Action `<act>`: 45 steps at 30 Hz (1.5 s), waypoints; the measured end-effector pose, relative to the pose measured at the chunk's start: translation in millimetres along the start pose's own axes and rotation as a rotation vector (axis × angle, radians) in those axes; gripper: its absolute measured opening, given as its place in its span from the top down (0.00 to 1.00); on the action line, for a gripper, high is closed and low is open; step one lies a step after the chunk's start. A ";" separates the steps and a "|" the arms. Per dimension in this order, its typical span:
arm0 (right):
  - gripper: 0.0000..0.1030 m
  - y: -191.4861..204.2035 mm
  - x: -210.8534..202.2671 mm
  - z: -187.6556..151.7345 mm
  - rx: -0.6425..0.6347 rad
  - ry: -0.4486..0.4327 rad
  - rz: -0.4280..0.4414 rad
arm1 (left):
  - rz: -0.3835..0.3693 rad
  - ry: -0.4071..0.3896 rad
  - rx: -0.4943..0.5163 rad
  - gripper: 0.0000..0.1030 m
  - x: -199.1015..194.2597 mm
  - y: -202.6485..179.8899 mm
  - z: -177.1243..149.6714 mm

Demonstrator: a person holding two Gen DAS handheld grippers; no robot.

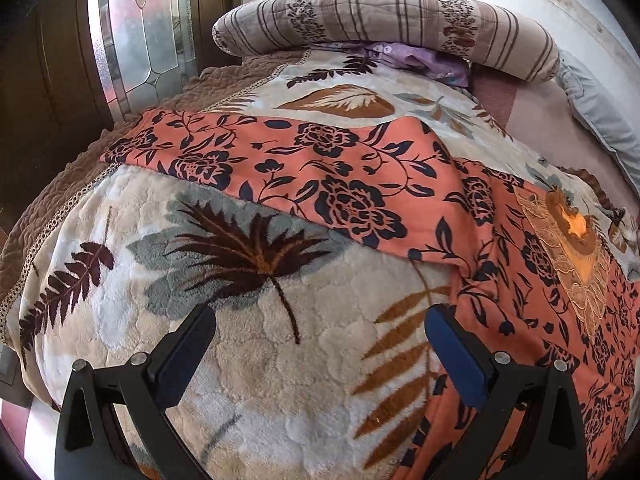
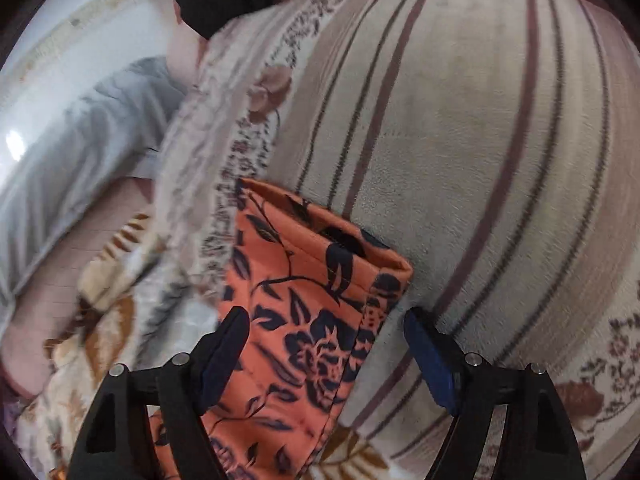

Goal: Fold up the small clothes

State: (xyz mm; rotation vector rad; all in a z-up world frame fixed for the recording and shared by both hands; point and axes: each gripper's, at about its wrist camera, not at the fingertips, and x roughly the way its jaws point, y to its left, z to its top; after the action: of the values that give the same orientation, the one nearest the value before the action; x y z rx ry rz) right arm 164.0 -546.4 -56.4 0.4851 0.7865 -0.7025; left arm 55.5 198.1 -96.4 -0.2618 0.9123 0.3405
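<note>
An orange garment with a dark floral print (image 1: 352, 176) lies spread on the bed's leaf-patterned blanket (image 1: 256, 360), with a sleeve reaching left and a lace neckline at the right. My left gripper (image 1: 320, 328) is open and empty, just above the blanket near the garment's lower left edge. In the right wrist view, a sleeve end of the garment (image 2: 316, 308) lies between my right gripper's (image 2: 326, 336) open jaws, against a striped rolled quilt (image 2: 460, 140). The jaws are not closed on it.
The striped rolled quilt (image 1: 384, 24) lies across the head of the bed, over purple cloth (image 1: 416, 56). A grey pillow (image 1: 600, 112) sits at the right, also shown in the right wrist view (image 2: 80, 152). A glass-paned door (image 1: 140, 32) stands to the left.
</note>
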 end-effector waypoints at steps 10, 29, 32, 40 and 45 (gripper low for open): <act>0.95 136.3 -151.4 -13.4 -0.229 -0.121 0.352 | -0.086 -0.027 -0.123 0.00 -8.3 31.0 1.7; 0.15 358.8 -195.6 -396.3 -0.477 0.473 0.888 | -0.101 -0.063 -0.210 0.00 -24.8 78.9 -1.1; 0.15 315.1 -200.6 -341.4 -0.383 0.392 0.916 | -0.119 -0.050 -0.224 0.00 -21.7 75.6 -1.3; 0.09 207.9 -112.6 -287.1 -0.164 0.434 0.773 | -0.176 -0.037 -0.228 0.00 -25.5 77.6 4.3; 0.08 214.5 -192.8 -290.7 -0.373 0.209 0.897 | -0.292 -0.067 -0.381 0.00 -26.6 123.6 50.3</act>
State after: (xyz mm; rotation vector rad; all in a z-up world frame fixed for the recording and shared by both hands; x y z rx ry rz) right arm 86.1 -144.4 -57.8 0.5104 0.7734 0.3284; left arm 28.1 324.7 -55.0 -0.7226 0.7260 0.2478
